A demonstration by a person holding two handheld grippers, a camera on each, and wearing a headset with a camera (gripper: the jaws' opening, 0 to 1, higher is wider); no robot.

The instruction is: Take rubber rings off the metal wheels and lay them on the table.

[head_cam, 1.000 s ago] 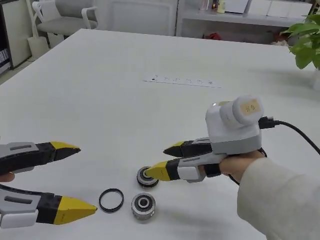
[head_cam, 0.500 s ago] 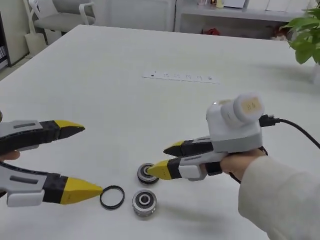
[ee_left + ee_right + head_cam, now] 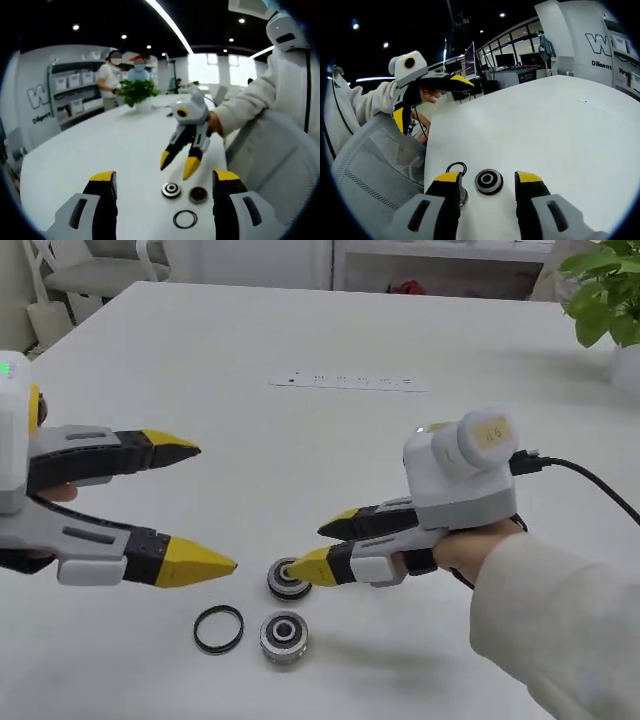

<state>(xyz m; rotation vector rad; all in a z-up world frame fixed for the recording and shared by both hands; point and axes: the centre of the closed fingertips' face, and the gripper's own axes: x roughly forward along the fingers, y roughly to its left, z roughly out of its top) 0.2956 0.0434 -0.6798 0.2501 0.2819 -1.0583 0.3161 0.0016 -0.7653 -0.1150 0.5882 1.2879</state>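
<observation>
At 6 o'clock on the smooth white table (image 3: 250, 340), thin black rubber ring (image 3: 219, 629) flat beside a round metal wheel (image 3: 285, 636); beyond, second wheel (image 3: 288, 580) at the yellow-tipped right gripper (image 3: 306, 550), jaws apart; at 9 o'clock, left gripper (image 3: 216, 508) gaping, raised from the ring since a second ago.

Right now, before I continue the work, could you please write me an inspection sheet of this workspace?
Surface: white table, bare and flat, no spill seen.
Job's things: farther wheel and nearer wheel lie flat, close together. One loose rubber ring lies on the table beside the nearer wheel. I cannot tell whether rubber remains on the wheels.
Clutter: power strip farther back on the table.
Grippers: left gripper open, above the table, holding nothing. Right gripper open, lower tip at the farther wheel; contact cannot be told.
Cables: black cable runs from the right gripper.
Surroundings: plant and chair beyond the table.
</observation>
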